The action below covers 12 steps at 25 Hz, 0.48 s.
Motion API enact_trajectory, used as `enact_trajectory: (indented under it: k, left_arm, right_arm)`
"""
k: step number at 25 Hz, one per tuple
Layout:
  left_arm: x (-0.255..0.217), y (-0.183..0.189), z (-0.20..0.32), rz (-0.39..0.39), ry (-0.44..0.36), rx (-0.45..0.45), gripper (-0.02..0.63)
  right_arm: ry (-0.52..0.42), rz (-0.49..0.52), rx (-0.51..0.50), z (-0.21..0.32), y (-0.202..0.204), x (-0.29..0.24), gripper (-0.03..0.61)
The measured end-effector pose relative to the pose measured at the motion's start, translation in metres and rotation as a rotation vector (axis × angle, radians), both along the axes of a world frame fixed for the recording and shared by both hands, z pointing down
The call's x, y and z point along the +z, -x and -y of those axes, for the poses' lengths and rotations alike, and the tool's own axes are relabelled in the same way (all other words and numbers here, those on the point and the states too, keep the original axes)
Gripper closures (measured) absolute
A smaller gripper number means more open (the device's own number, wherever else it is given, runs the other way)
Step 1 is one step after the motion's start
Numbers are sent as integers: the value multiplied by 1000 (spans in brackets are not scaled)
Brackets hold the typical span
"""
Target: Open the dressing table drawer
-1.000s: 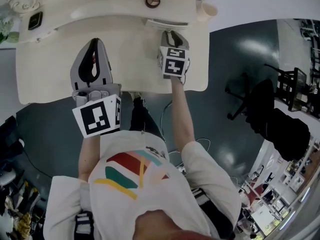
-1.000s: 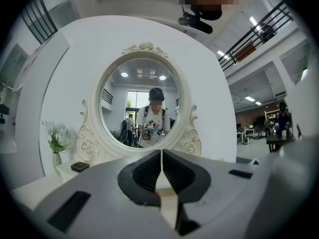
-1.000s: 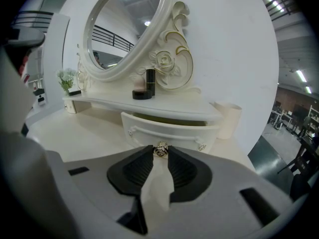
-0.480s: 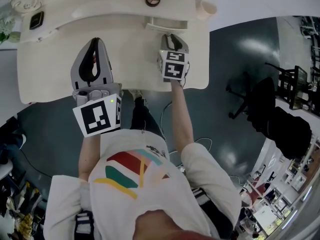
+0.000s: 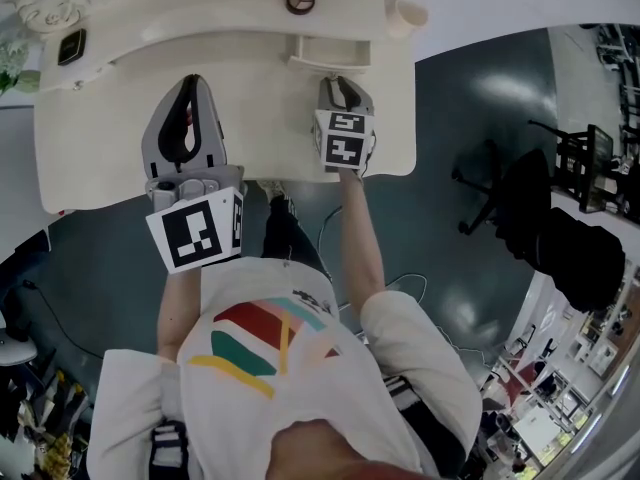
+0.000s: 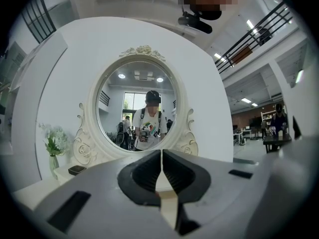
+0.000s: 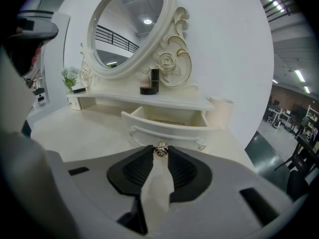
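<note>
The cream dressing table (image 5: 110, 158) has a small drawer (image 5: 331, 54) standing partly pulled out under its back shelf. In the right gripper view the drawer (image 7: 167, 124) shows its open inside, and its gold knob (image 7: 160, 150) sits pinched at the jaw tips. My right gripper (image 5: 340, 86) is shut on that knob, just in front of the drawer. Over the tabletop to the left, my left gripper (image 5: 187, 93) hangs shut and holds nothing. In its own view the left gripper (image 6: 161, 156) faces the oval mirror (image 6: 137, 106).
A dark phone (image 5: 70, 45), a round compact (image 5: 299, 1) and a cup (image 5: 405, 13) sit on the back shelf, with flowers (image 5: 10, 63) at the far left. A black bottle (image 7: 154, 78) stands by the mirror base. An office chair (image 5: 530, 218) is to the right on the floor.
The right gripper has drawn back toward me with the knob, and the drawer has slid further out. The left gripper has stayed in place.
</note>
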<state>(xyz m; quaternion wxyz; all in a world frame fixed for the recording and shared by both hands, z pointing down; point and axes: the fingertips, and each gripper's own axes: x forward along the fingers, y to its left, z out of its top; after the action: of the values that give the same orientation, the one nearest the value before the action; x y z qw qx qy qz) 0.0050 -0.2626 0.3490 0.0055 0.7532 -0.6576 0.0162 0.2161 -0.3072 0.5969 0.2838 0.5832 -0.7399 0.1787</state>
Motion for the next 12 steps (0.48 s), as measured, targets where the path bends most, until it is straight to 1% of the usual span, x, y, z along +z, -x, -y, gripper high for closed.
enact_trajectory:
  k: [12]
  left_arm:
    - [-8, -5, 4, -5, -16, 21, 601]
  right_arm:
    - [10, -10, 2, -15, -2, 1, 497]
